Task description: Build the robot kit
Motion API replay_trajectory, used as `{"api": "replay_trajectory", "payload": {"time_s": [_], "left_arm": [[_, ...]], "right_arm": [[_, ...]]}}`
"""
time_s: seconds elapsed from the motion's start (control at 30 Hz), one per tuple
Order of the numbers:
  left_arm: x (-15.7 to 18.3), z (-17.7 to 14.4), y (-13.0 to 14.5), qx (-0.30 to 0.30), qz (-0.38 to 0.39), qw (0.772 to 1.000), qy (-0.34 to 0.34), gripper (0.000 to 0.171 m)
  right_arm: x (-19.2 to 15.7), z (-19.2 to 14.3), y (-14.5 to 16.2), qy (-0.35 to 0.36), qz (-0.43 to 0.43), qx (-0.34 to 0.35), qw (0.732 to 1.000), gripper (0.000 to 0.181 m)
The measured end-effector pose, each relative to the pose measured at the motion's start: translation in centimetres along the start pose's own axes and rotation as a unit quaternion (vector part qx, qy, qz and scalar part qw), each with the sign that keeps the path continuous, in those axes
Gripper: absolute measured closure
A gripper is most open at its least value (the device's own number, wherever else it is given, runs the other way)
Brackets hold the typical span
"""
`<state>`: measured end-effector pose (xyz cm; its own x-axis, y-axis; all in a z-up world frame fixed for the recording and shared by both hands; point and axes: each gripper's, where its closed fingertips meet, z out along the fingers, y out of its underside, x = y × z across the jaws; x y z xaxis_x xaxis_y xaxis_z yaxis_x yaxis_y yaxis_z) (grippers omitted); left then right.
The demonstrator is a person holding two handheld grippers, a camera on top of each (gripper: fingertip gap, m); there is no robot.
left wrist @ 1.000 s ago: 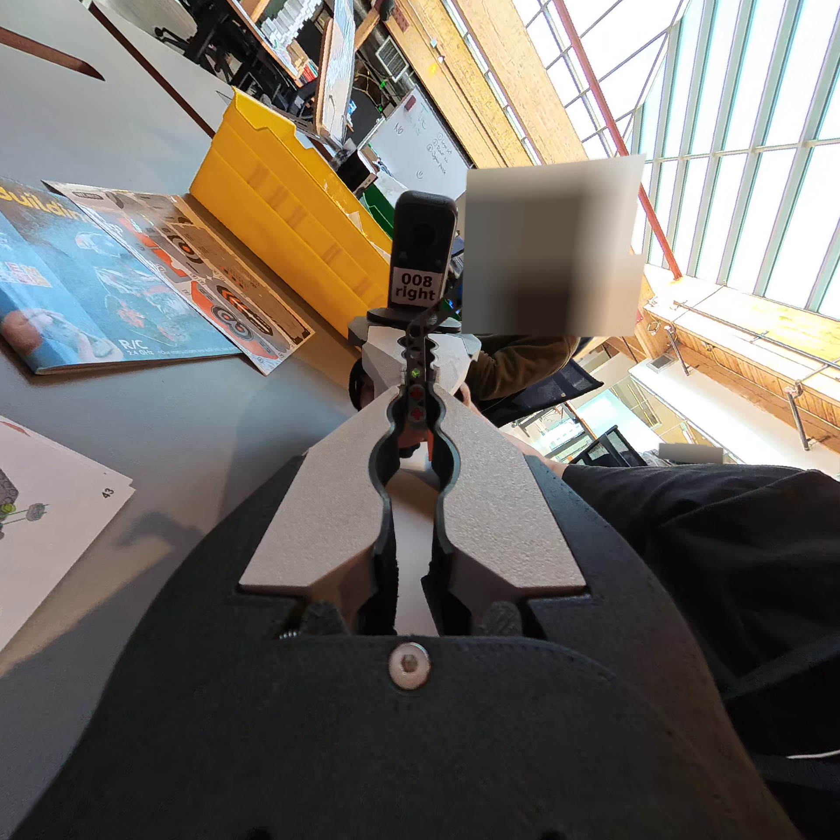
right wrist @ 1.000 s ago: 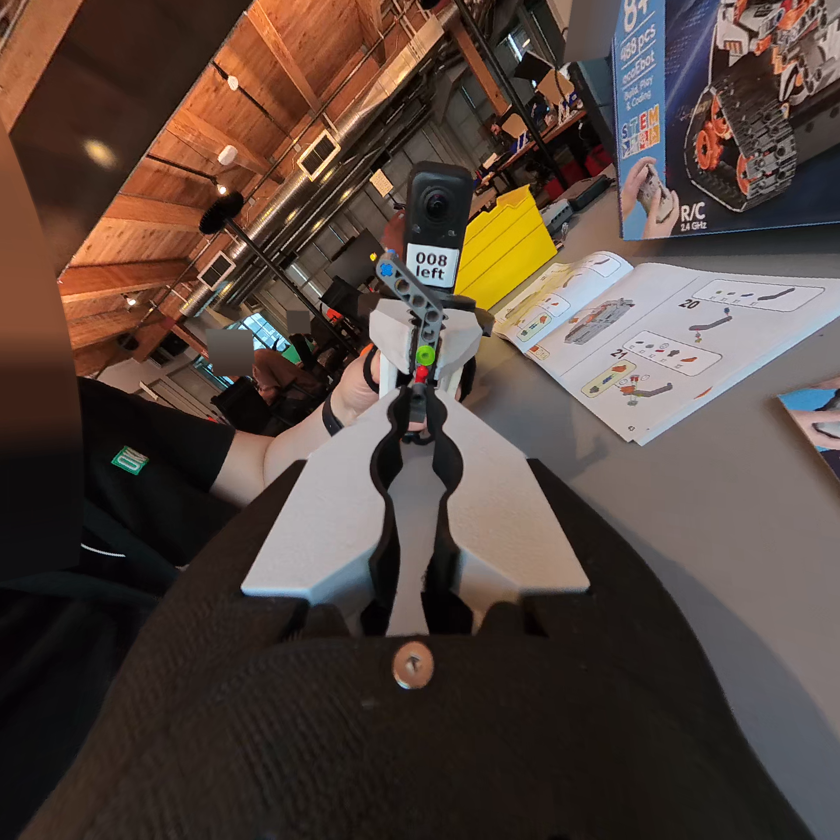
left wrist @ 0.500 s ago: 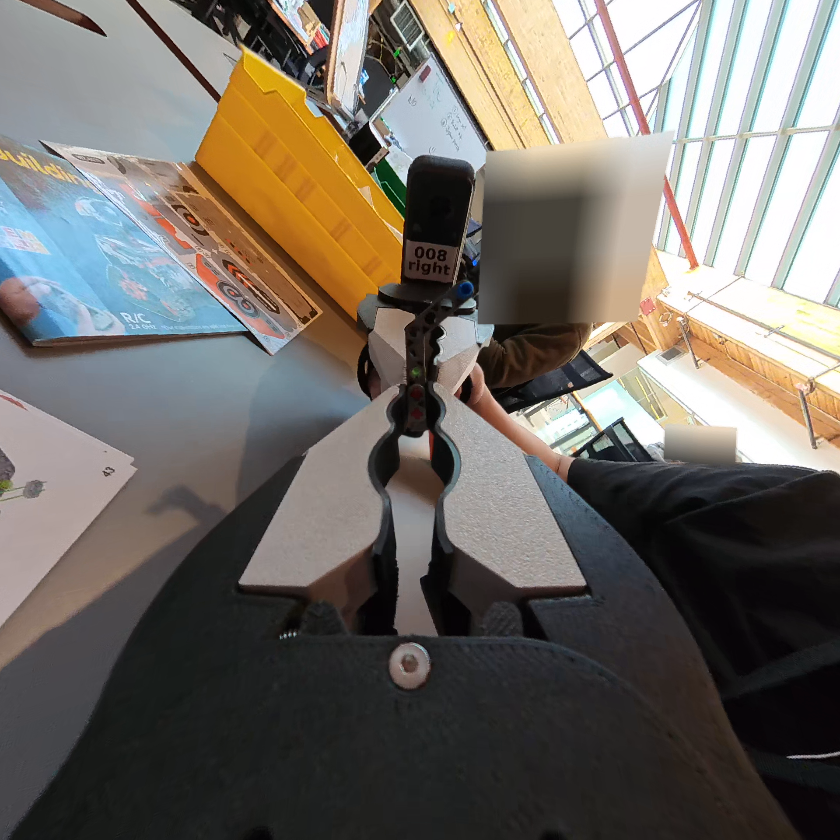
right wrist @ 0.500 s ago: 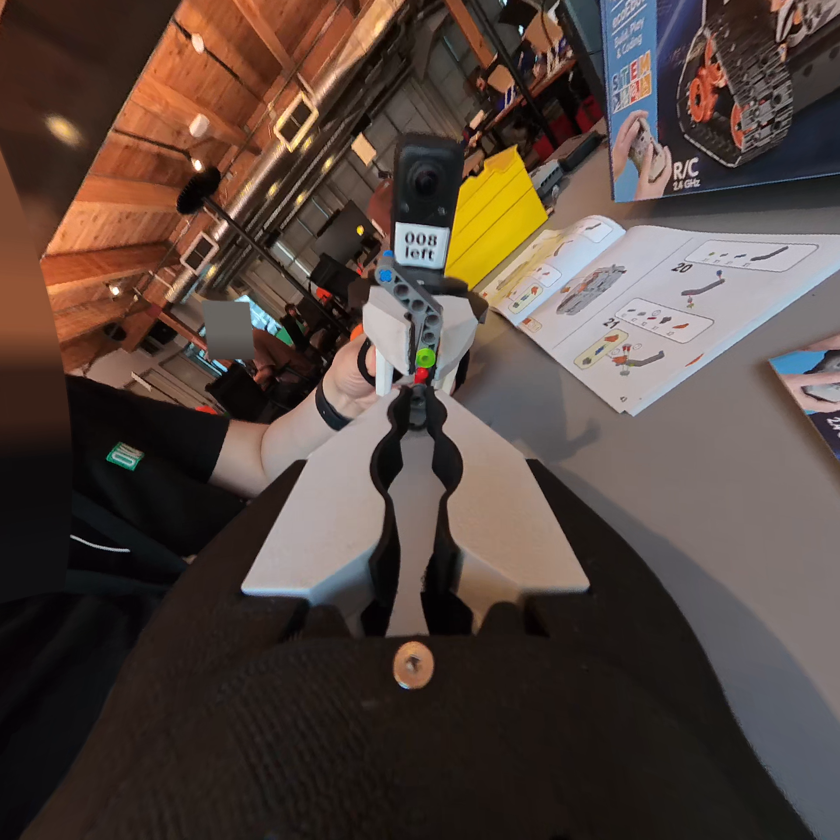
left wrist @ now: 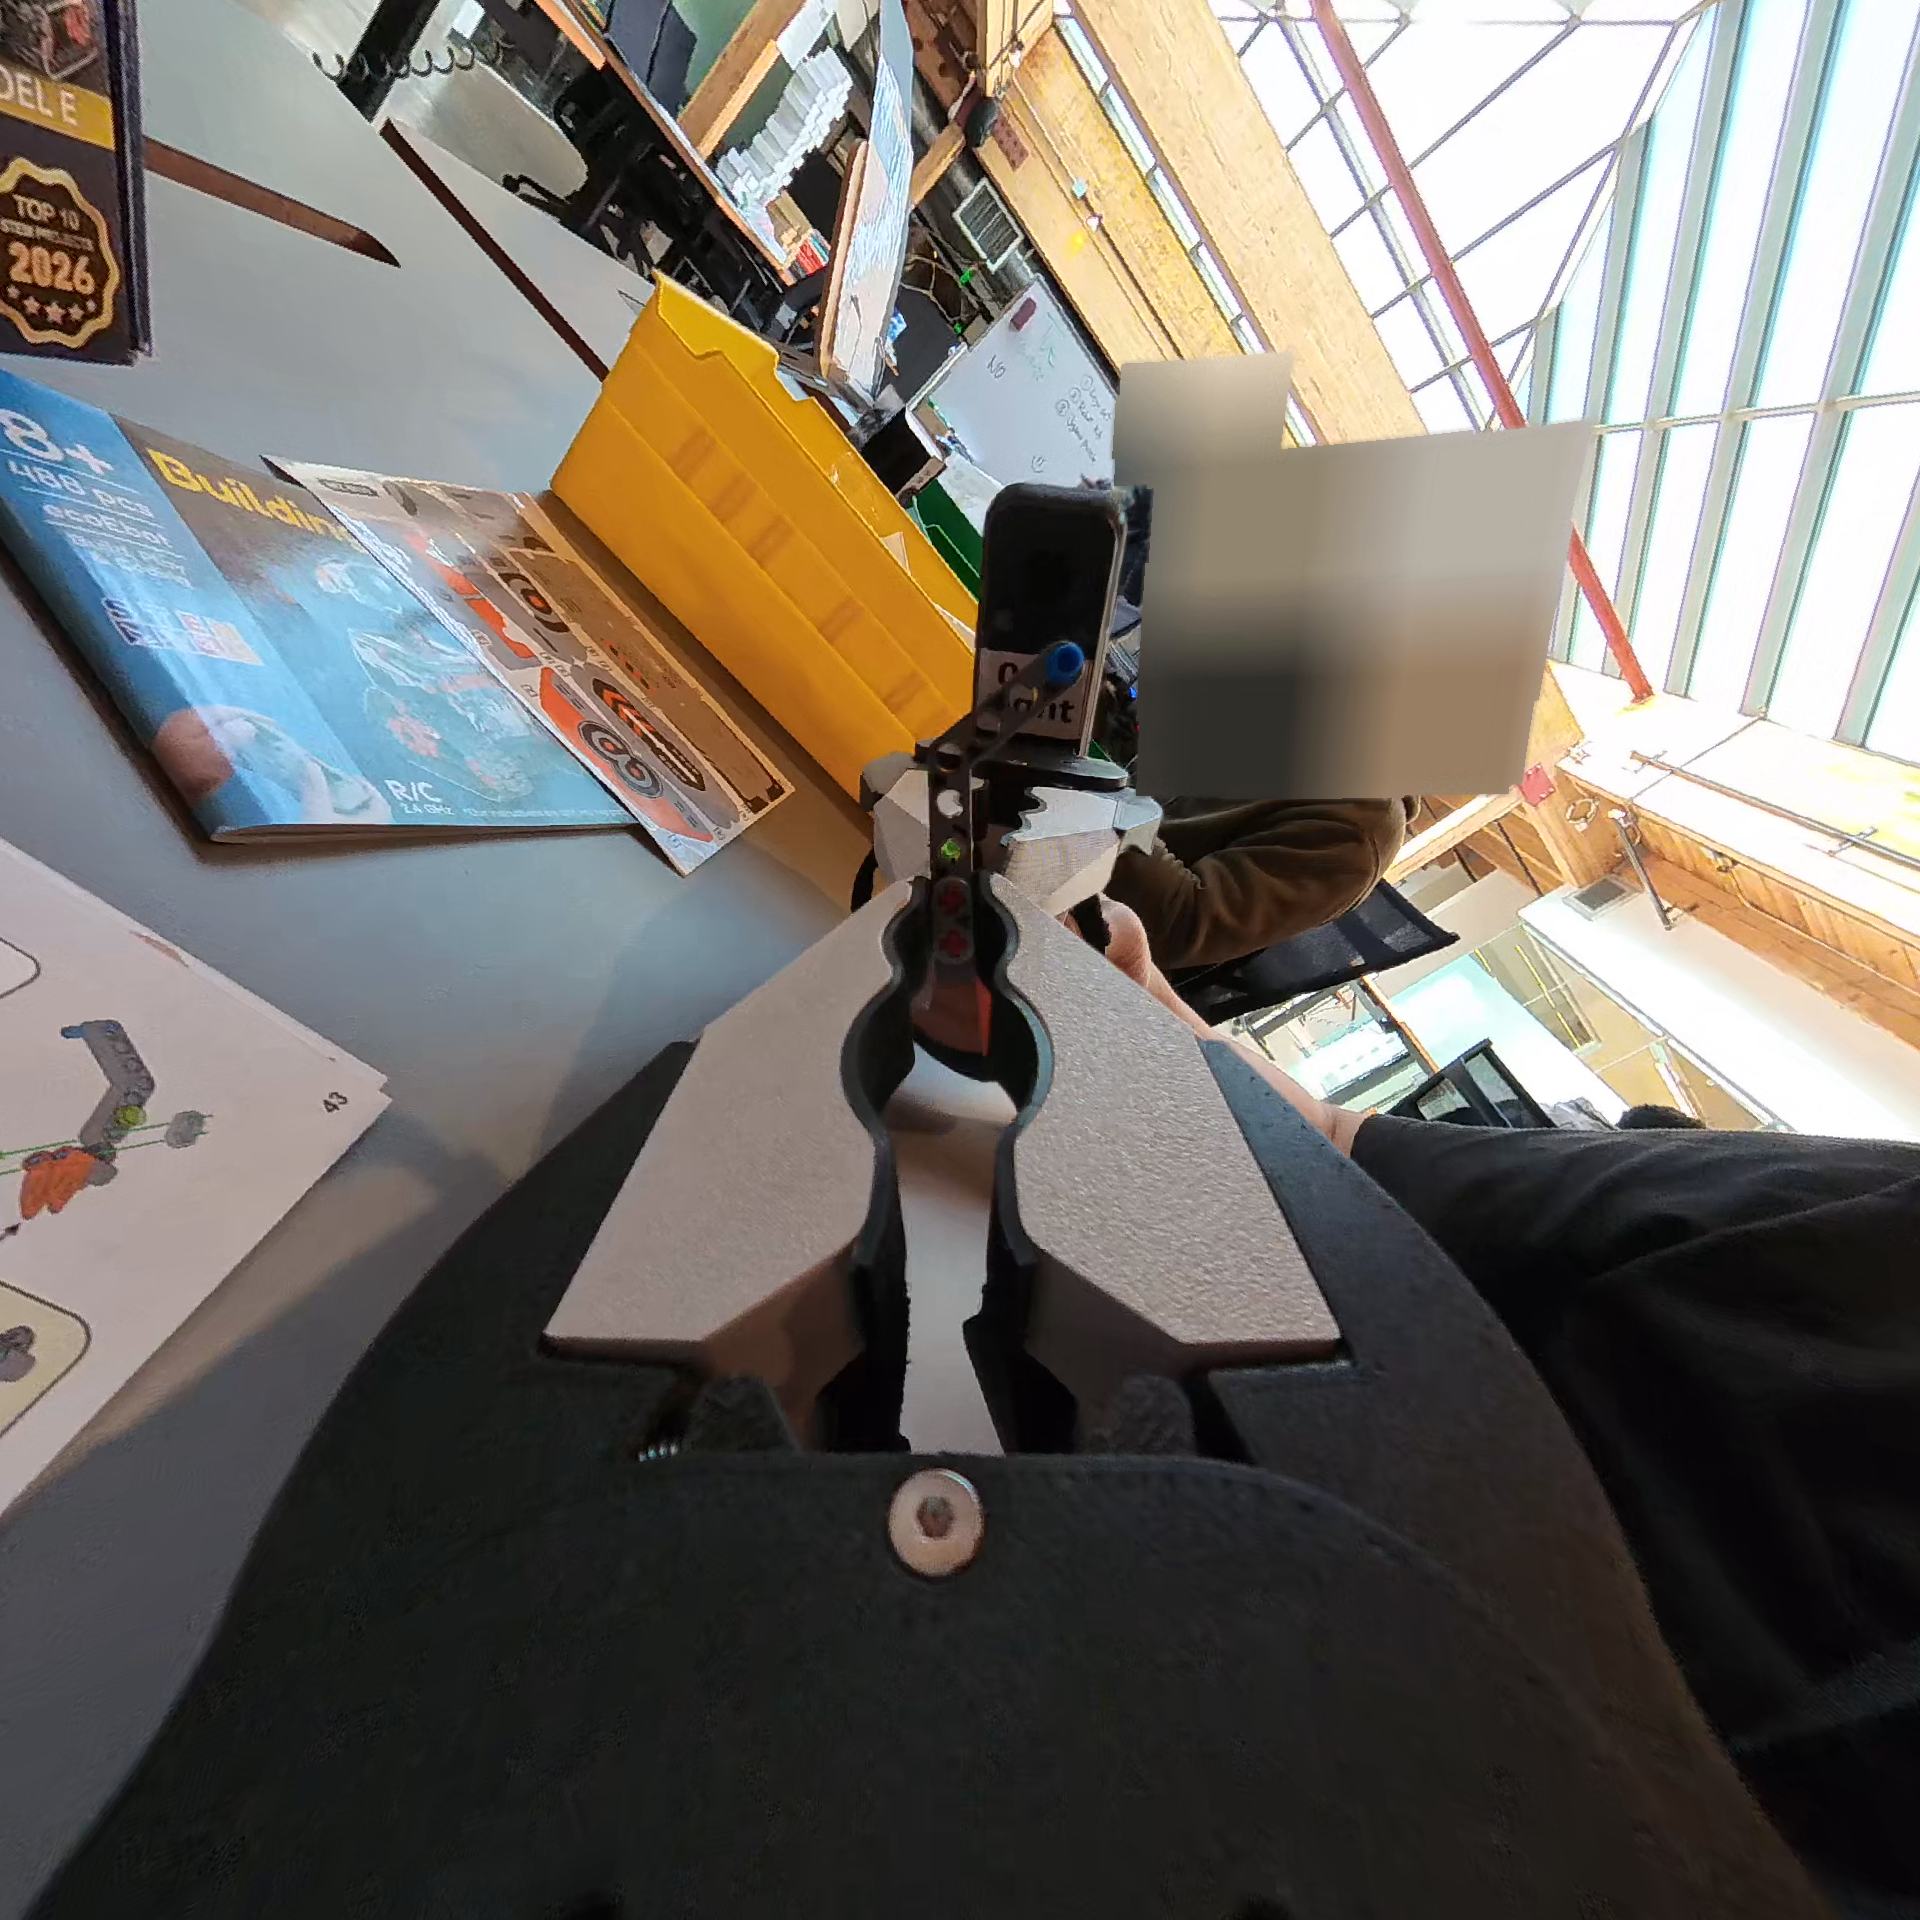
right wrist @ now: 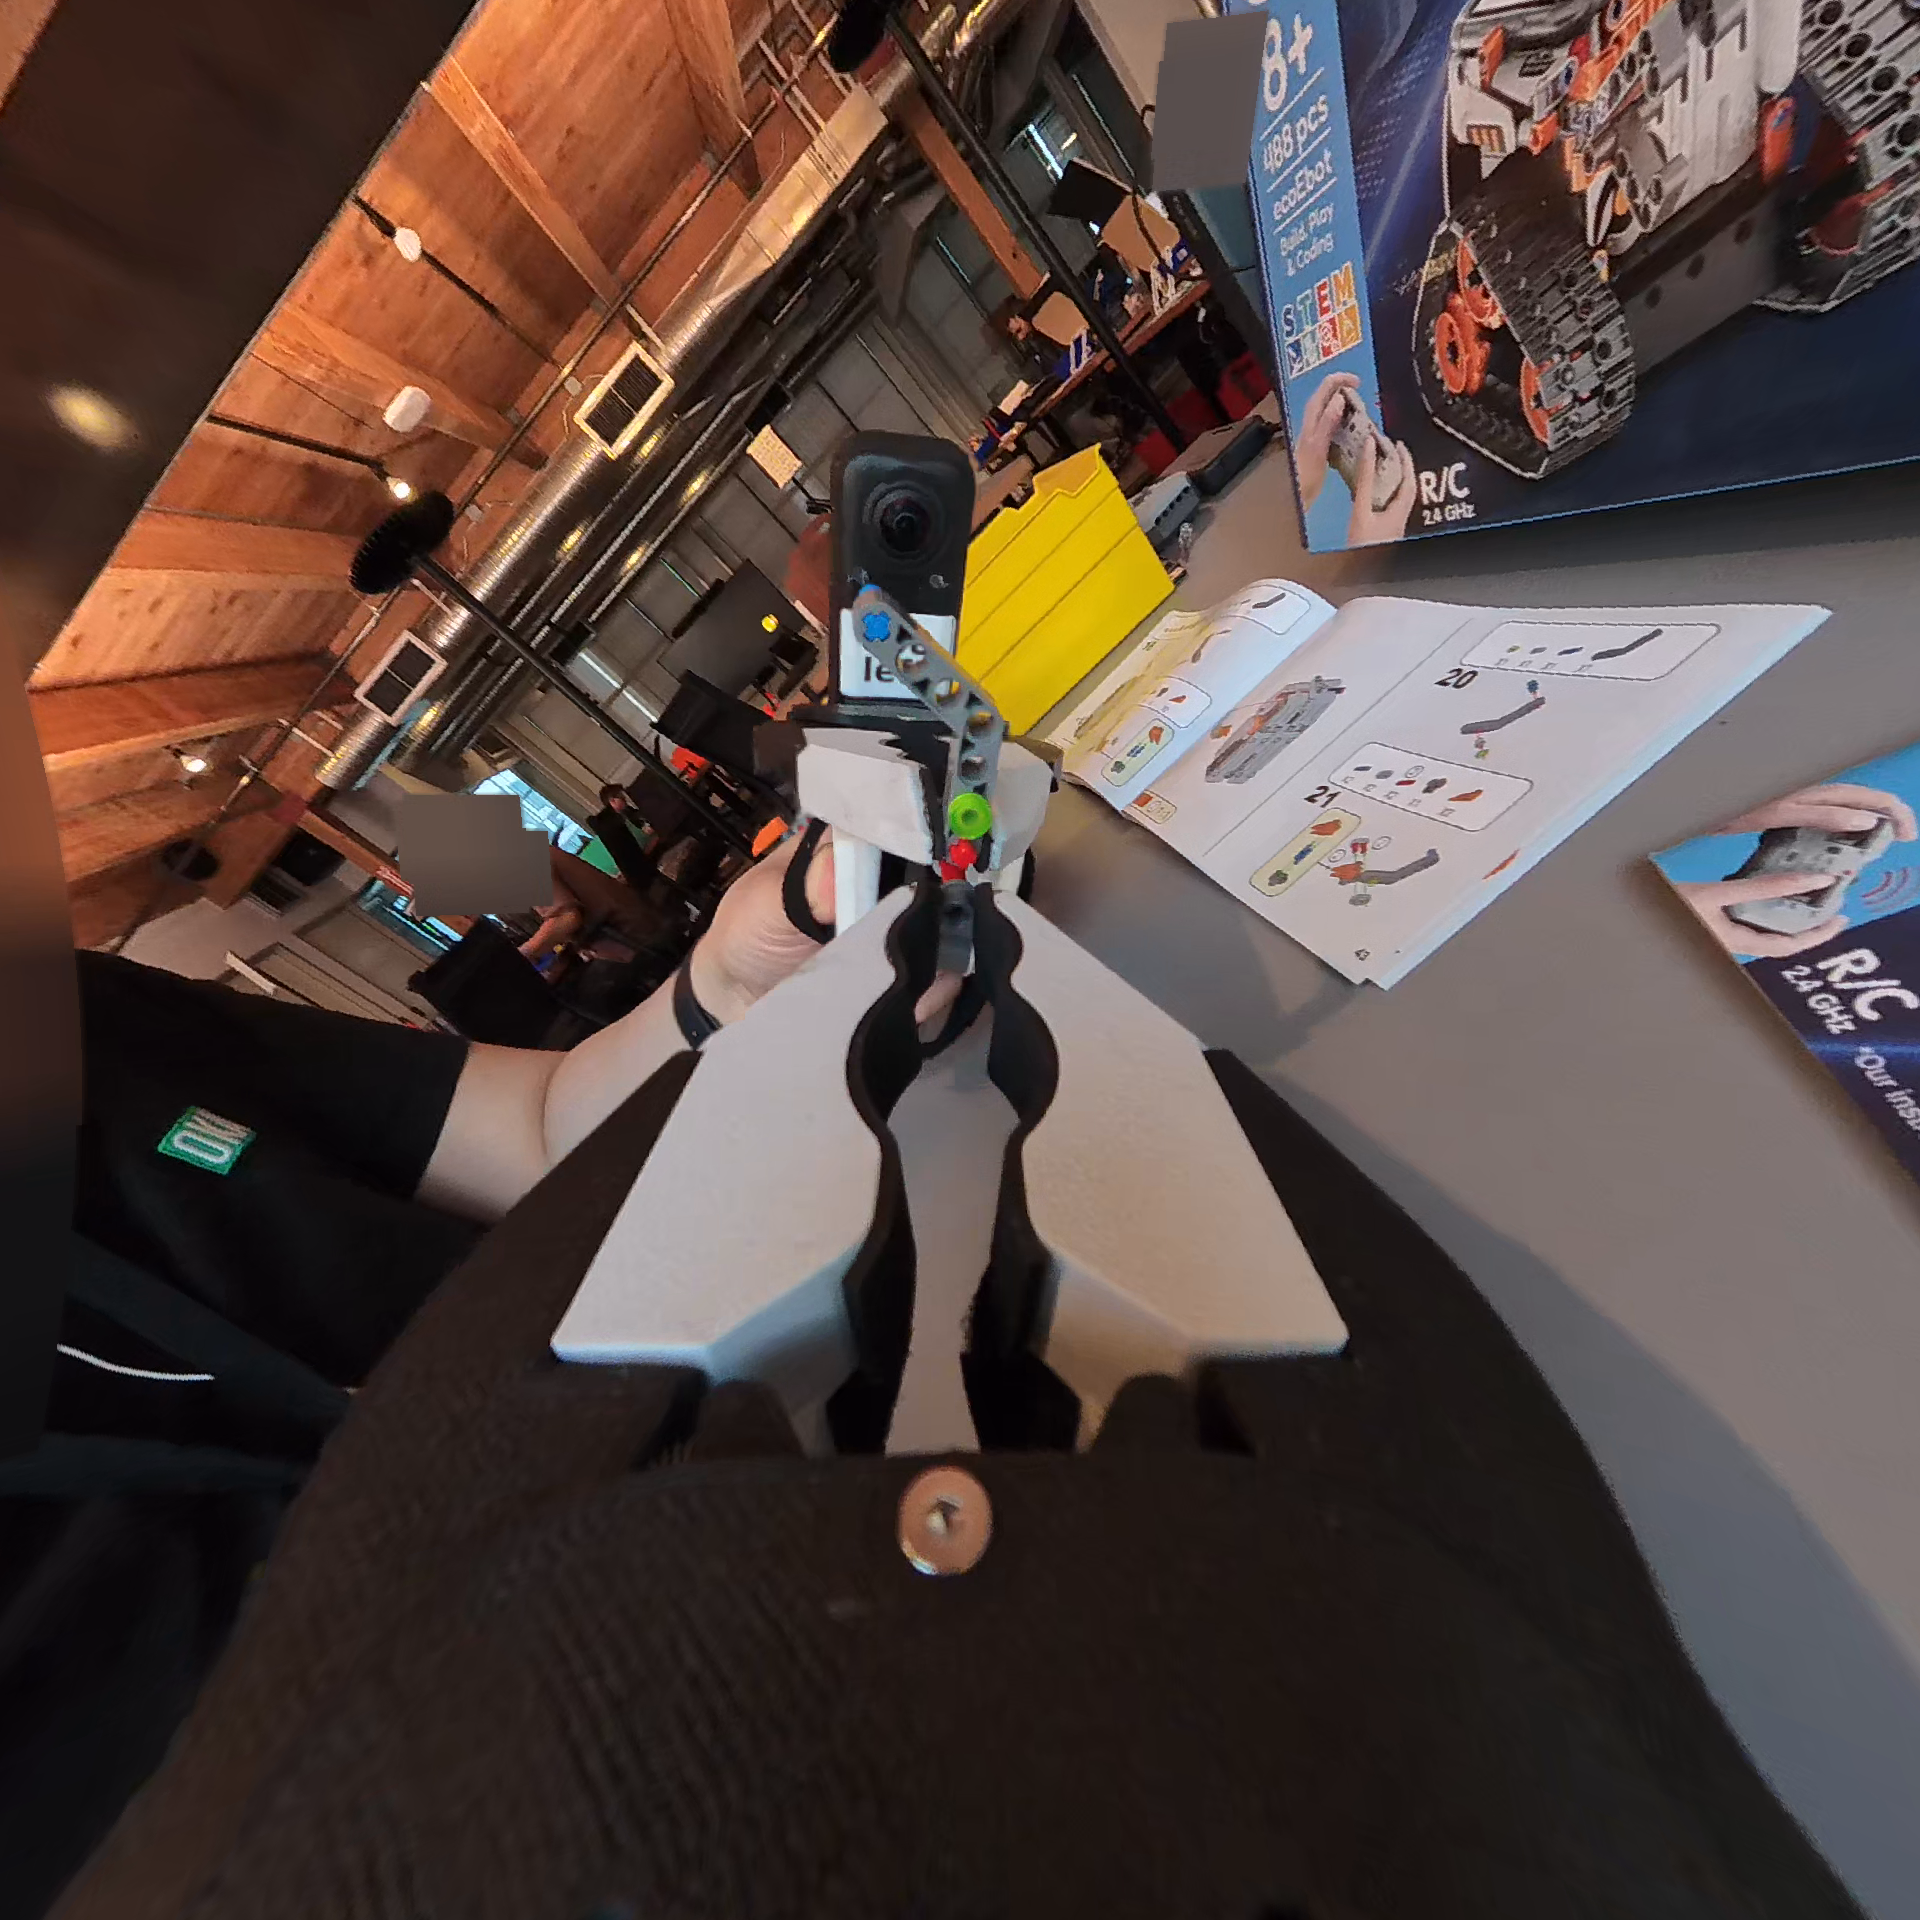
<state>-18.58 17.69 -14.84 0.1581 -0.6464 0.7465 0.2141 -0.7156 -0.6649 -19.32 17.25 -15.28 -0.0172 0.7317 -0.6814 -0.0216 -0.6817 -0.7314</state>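
A bent grey toy beam (right wrist: 940,717) with a row of holes is held up in the air between the two grippers, above the near edge of the grey table (right wrist: 1558,1195). It carries a blue pin (right wrist: 876,625) at its upper end, a green pin (right wrist: 967,815) lower down and a red pin (right wrist: 961,854) just under that. The right gripper (right wrist: 951,920) has its fingers narrowed on the lower end of the beam, pinching it at their tips. The left gripper (left wrist: 951,920) faces it from the other side, its fingers likewise drawn in on the same lower end, where two red pin heads show between the tips. In each view the opposite gripper stands just behind the beam, with a black camera on top and a person's hand (right wrist: 758,935) around its handle.

On the table to the right of the beam an open instruction booklet (right wrist: 1455,769) lies flat. Farther off stands a blue toy box (right wrist: 1558,260) with a tracked vehicle printed on it. A yellow bin (right wrist: 1060,582) sits at the far side of the table, beyond the booklet. A blue leaflet (right wrist: 1829,935) lies at the right edge, near the booklet. A person in a black short-sleeved shirt (right wrist: 260,1143) is at the left.
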Motion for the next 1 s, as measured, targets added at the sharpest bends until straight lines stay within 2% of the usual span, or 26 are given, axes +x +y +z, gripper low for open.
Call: {"api": "replay_trajectory", "payload": {"time_s": [0.2,0.67,0.87,1.0], "left_arm": [[1.0,-0.1,-0.8,0.041,-0.048,0.997,0.051,0.166],[-0.5,0.0,-0.3,0.011,0.029,0.999,-0.037,0.166],[0.3,-0.2,0.0,0.0,-0.033,0.999,0.022,0.166],[0.4,-0.1,0.3,-0.012,-0.023,0.999,0.02,0.166]], "right_arm": [[-0.9,0.1,-0.8,-0.049,0.032,0.035,0.998,0.175],[0.6,0.3,0.0,0.024,-0.008,0.004,1.0,0.175],[-0.4,0.2,0.2,-0.022,-0.013,-0.006,1.0,0.175],[-0.5,0.1,0.5,-0.025,-0.017,-0.014,0.999,0.176]]}}
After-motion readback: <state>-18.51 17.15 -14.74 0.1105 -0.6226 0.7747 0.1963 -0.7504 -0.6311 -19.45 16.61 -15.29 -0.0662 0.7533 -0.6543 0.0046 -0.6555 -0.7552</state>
